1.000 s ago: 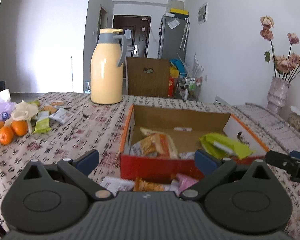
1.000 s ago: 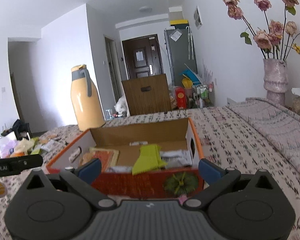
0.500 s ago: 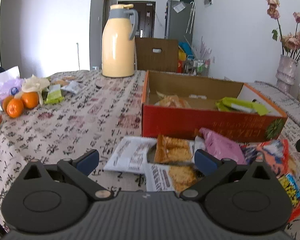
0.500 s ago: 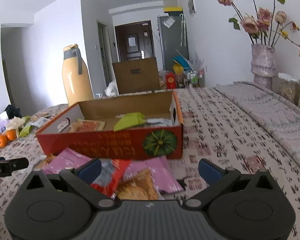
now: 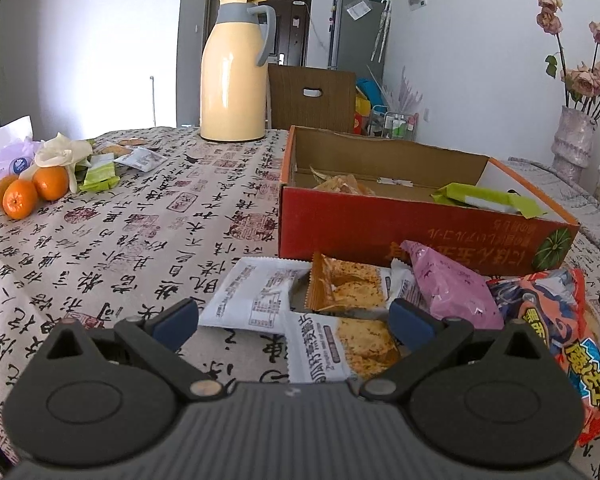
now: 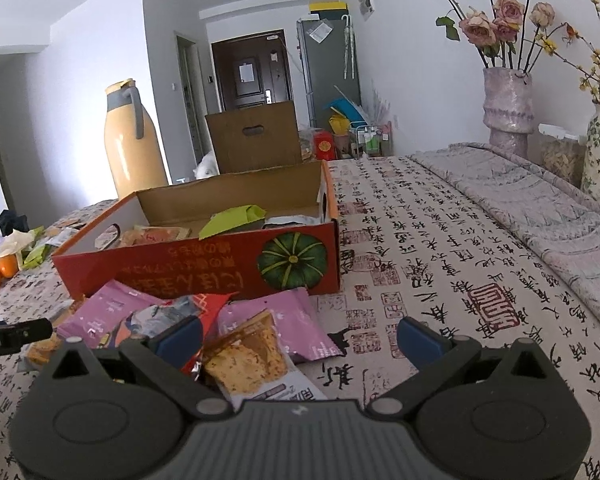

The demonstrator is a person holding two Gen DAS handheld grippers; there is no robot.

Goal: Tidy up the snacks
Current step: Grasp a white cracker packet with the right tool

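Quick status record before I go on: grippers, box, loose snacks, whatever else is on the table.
left gripper: open, empty, over cracker packets
right gripper: open, empty, over a cracker packet
red cardboard box: open, holds a green packet and others
loose snacks: pink packets and a red chip bag in front of box
elsewhere: yellow thermos jug, oranges, vase of dried roses

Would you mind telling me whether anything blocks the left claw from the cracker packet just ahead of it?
Nothing visible does: the left claw is open, and the cracker packet lies uncovered on the table between its fingers.
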